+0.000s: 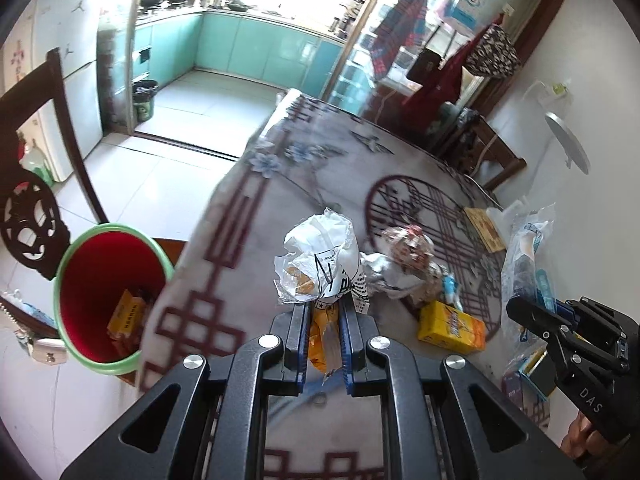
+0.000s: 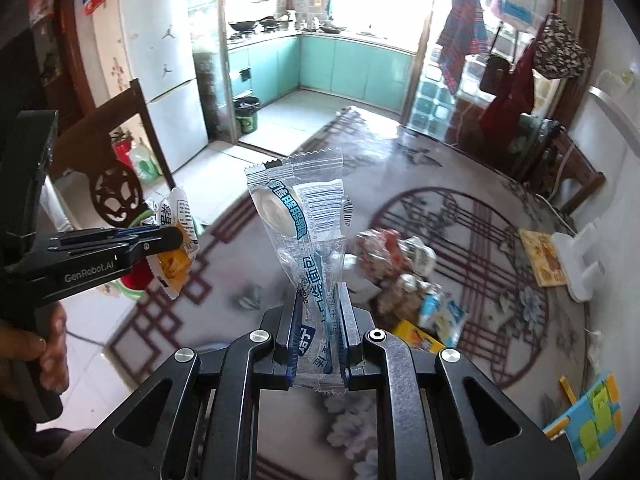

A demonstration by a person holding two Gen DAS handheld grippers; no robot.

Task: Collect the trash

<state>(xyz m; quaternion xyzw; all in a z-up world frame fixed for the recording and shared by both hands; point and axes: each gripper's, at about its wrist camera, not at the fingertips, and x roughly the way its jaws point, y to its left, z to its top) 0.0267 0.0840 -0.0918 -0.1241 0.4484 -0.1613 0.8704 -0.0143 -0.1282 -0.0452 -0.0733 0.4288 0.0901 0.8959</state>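
Left gripper [image 1: 324,312] is clamping a crumpled white-and-orange wrapper [image 1: 320,260] over the table's [image 1: 248,216] left edge, near the red bin [image 1: 104,292]. Right gripper [image 2: 320,316] is pinching a clear blue-printed wrapper [image 2: 304,216], with more trash [image 2: 400,276] sitting mid-table.

We see our left gripper [image 1: 325,312] clamped on a crumpled white and orange wrapper [image 1: 320,260], held above the patterned table [image 1: 248,216]. Past the table's left edge stands a green-rimmed red bin [image 1: 105,280] on the floor, with a yellow box [image 1: 127,314] lying inside. On the table beyond the wrapper sits a heap of crumpled packets [image 1: 412,256], and a yellow carton [image 1: 450,327] lies beside it. At the right edge our right gripper [image 1: 532,314] pinches what looks like a clear blue-printed packet [image 1: 528,248], though blur hides the contact.
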